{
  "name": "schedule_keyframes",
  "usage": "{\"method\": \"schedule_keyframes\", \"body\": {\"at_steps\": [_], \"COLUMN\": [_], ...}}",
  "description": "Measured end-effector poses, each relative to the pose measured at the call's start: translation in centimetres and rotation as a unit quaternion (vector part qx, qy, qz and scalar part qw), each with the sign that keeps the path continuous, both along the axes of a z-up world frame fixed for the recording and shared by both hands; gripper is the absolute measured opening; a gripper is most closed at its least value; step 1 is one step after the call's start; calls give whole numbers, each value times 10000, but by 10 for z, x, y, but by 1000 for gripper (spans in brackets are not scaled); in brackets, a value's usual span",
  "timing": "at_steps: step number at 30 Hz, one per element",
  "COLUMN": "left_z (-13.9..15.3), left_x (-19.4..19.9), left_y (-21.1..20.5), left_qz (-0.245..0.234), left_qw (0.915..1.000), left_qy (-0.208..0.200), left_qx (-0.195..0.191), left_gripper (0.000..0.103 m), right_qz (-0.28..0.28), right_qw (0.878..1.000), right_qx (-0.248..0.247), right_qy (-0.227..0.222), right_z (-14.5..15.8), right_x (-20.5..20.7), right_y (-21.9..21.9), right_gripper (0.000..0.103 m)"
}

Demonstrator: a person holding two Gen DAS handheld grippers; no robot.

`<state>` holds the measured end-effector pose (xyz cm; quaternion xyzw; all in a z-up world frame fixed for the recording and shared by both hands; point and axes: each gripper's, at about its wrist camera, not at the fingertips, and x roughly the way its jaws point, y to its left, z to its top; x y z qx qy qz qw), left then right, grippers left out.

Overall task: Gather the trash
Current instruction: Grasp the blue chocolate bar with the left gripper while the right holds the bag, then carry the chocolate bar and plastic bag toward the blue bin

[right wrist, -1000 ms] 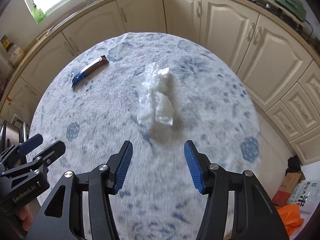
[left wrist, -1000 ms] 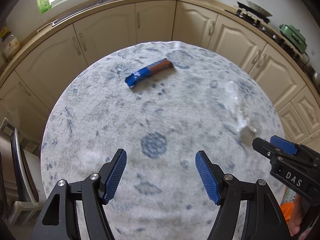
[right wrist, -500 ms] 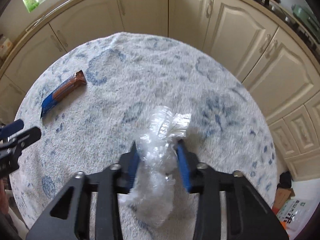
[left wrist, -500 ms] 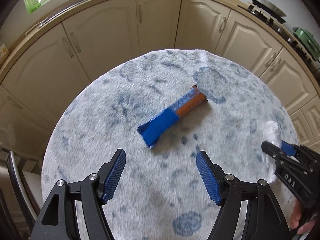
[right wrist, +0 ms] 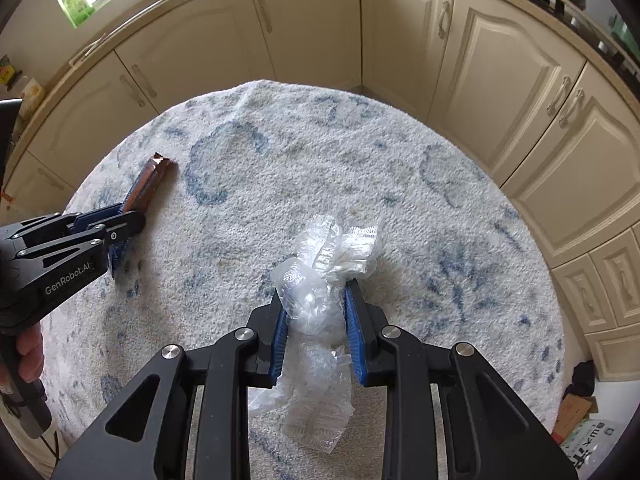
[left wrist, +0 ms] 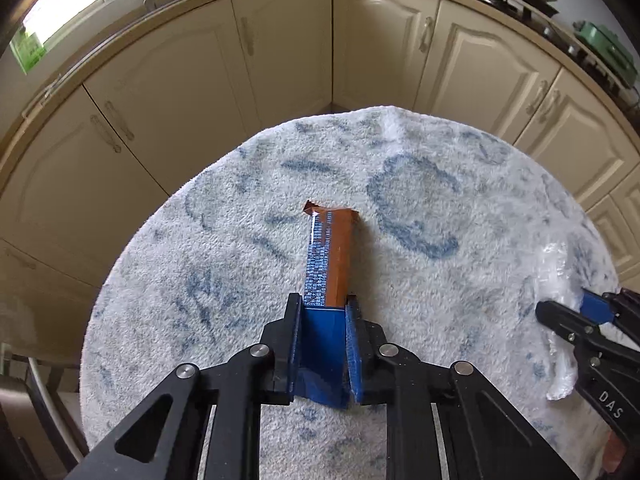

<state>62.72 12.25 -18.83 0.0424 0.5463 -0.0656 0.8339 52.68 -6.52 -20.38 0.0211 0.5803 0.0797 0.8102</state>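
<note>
Trash lies in two pieces on a round table draped in a white cloth with blue patterns (left wrist: pixel 460 208), and each piece sits between a pair of blue-padded jaws. The left gripper (left wrist: pixel 323 312) is clamped on the blue end of a candy wrapper (left wrist: pixel 332 256); its brown end, torn at the tip, stretches away from the fingers across the cloth toward the cream cabinets (left wrist: pixel 280 40). The right gripper (right wrist: pixel 316 300) has its jaws pressed onto a crumpled clear plastic wrap (right wrist: pixel 320 288), which bulges above the fingers and trails below them over the cloth.

From the left wrist view, the wrapper's checked blue strip along one side is plain to see, while the plastic wrap (left wrist: pixel 560 276) shows only as a pale, blurred smear at the right edge behind the tip of the right gripper (left wrist: pixel 568 312). The right wrist view shows the wrap's folds clearly and takes in the left gripper (right wrist: pixel 120 220) from the side, with the wrapper (right wrist: pixel 150 182) poking out beyond its tip. Only this view shows a person's fingers (right wrist: pixel 28 348) wrapped round the left gripper's handle, and a cardboard box (right wrist: pixel 576 412) on the floor at lower right. A green pot (left wrist: pixel 600 52) on the counter is clear only from the left wrist.
</note>
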Motion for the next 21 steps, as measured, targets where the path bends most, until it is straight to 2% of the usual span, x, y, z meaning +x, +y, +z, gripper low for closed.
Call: {"method": "schedule_keyframes", "body": {"at_steps": [4, 10, 21], "left_z": [2, 20, 60], "left_x": [-15, -49, -130], "left_y": [1, -11, -60], "left_qz": [59, 26, -447], "left_qw": [9998, 9999, 9982], "left_qy": [58, -121, -392], "left_qx": [-174, -36, 59], "left_gripper": [15, 15, 15], "right_qz": [-4, -158, -625], "right_qw": [9998, 9996, 9965], "right_qx": [197, 198, 192], "right_qy": [44, -158, -526], "right_z": [7, 29, 77], "right_x": [-12, -39, -109], "right_y": [-4, -14, -51], "right_gripper": [26, 26, 26]}}
